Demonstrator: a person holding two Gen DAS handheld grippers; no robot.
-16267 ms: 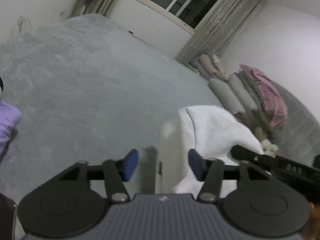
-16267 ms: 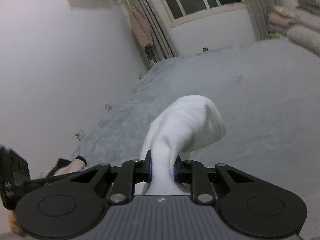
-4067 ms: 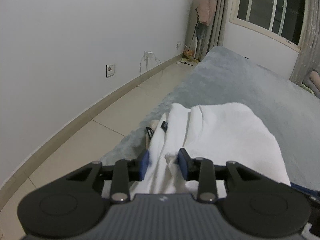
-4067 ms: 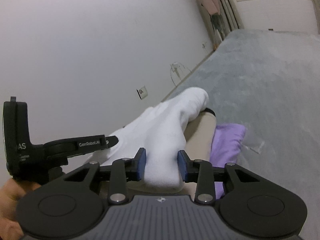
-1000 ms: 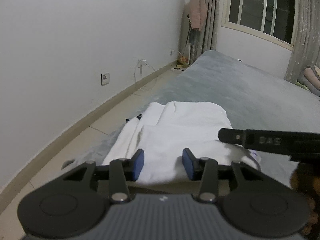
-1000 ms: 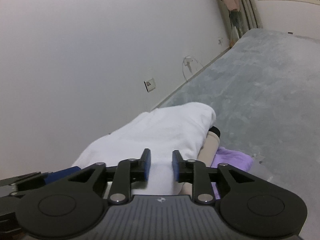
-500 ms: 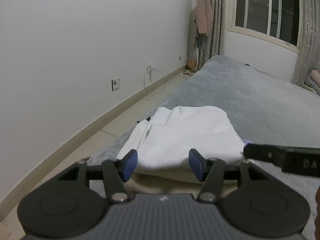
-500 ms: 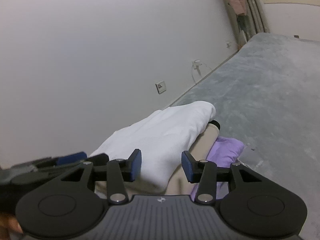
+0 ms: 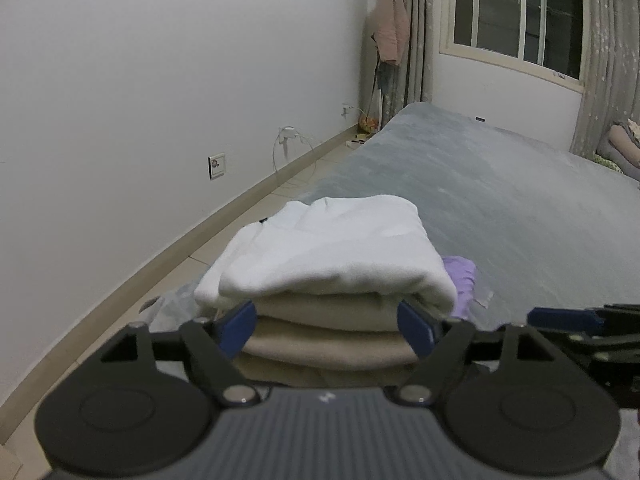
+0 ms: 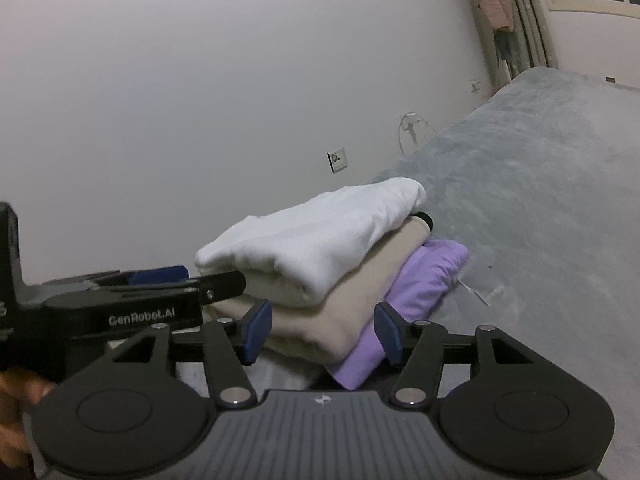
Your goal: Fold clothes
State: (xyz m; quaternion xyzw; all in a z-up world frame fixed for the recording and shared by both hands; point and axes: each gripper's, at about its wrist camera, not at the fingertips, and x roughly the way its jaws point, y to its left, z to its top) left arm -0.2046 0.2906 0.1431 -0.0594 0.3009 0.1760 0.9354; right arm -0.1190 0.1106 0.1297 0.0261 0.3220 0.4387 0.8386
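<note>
- Three folded garments sit stacked at the grey bed's [image 9: 500,200] near left edge in the left wrist view, white garment [image 9: 332,248] topmost; the left gripper [image 9: 327,326] is released, jaws opening, empty.
- One right gripper [image 10: 322,330], likewise released and opening, faces the beige garment [image 10: 332,316] and purple garment [image 10: 420,292] beneath.

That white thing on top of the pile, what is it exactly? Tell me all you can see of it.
The white garment is a thick, soft-looking cloth folded into a flat, rounded bundle. It lies on top of a beige folded garment, which rests on a purple one, all on a grey bed cover near its edge by the wall. Its folded edges bulge and slightly overhang the beige layer. Neither hand-held gripper touches it.
</note>
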